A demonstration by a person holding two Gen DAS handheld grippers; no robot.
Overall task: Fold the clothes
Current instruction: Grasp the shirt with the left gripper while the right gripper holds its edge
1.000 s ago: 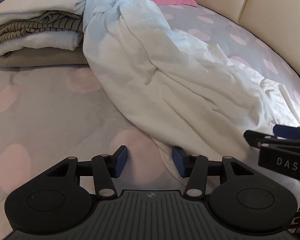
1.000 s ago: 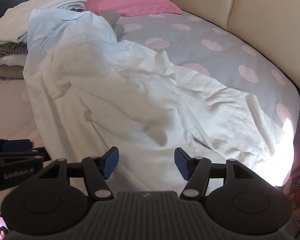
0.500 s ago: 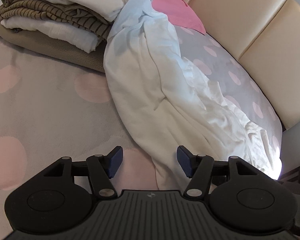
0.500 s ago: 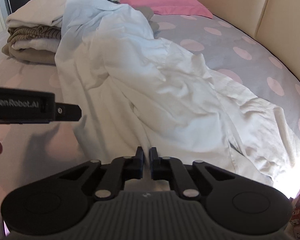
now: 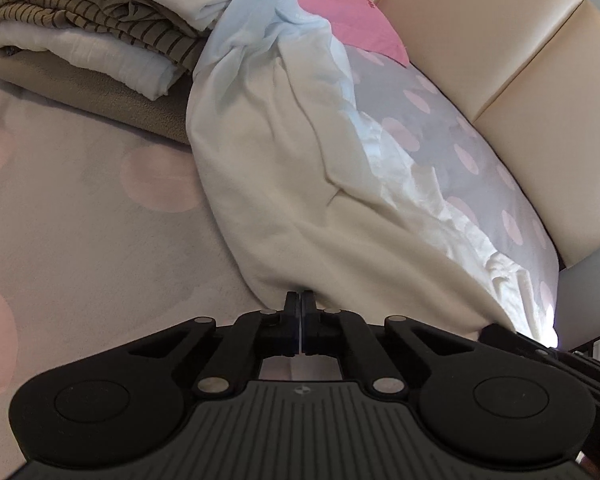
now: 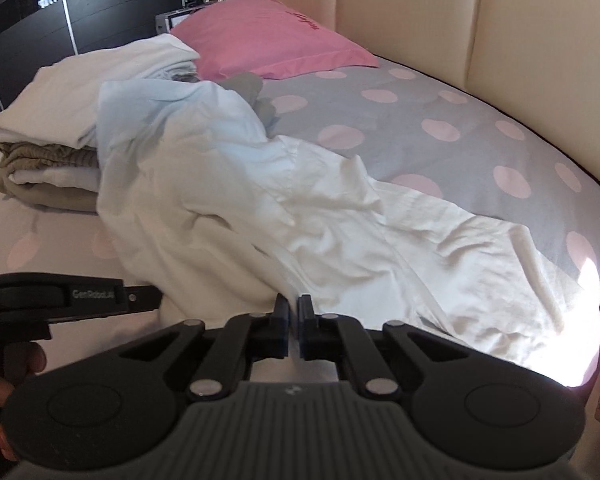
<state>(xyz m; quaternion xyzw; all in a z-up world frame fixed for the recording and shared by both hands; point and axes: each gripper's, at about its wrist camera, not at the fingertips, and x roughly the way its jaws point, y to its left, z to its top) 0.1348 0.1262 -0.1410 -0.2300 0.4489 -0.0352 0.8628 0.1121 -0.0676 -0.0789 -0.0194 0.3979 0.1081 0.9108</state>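
Both of our grippers stood open a second ago with the white garment's near edge lying loose between the fingers; now each one is clamped down on that edge. Our left gripper has its jaws pressed fully together, with the cream-white hem bunched right at the fingertips, so we are pinching the cloth there. Our right gripper is closed to a thin slit, and a fold of the same garment runs down into that slit, so it grips the fabric too. In the right wrist view the left gripper's side shows at the lower left, held by a hand.

We see the garment stretched in a long crumpled band across the bed, which wears a grey cover with pink dots. Its far end, a pale blue part, lies up against a stack of folded clothes: white pieces, an olive striped one and a beige layer at the bottom. Its near end reaches the edge of the bed, where we hold it. A pink pillow sits at the head of the bed, behind the stack, against a cream padded headboard. A dark wardrobe stands in the far left background.
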